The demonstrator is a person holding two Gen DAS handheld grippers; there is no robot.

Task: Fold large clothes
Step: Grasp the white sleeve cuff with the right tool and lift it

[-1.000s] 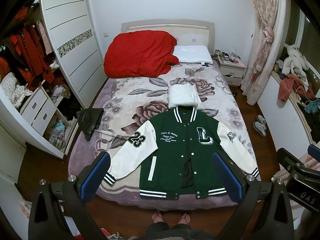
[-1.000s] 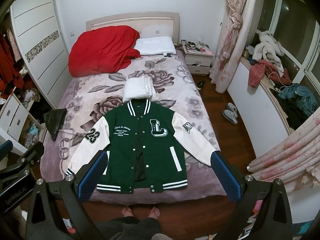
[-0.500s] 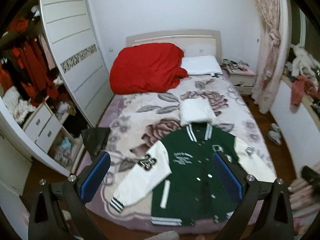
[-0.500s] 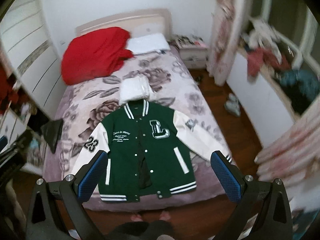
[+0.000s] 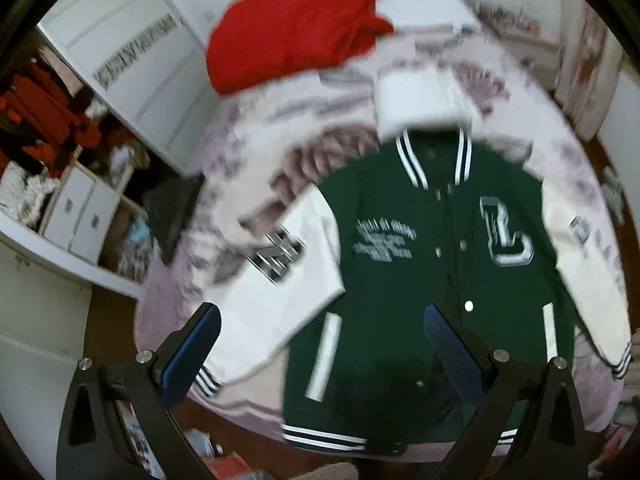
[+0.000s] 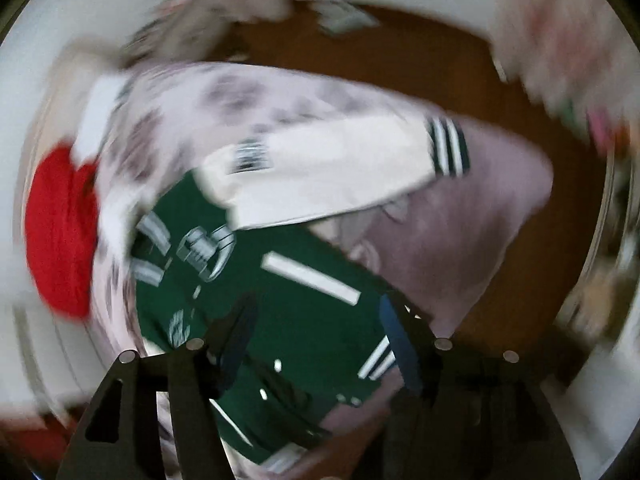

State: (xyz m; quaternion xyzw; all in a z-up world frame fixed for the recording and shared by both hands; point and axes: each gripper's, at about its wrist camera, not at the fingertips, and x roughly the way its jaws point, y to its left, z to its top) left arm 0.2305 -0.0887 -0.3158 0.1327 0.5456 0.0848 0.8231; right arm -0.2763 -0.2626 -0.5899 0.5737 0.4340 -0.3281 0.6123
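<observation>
Jacket [image 5: 420, 280], green with white sleeves, lies flat on the bed [image 5: 248, 152] mid-frame, thick, soft and floppy, best grabbed by its striped hem; left gripper [image 5: 320, 344] jaws wide apart, right gripper [image 6: 316, 332] jaws closing on nothing.

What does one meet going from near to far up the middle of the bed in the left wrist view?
Green jacket → folded white cloth just past its collar → red blanket and white pillow side by side at the head of the bed.
</observation>
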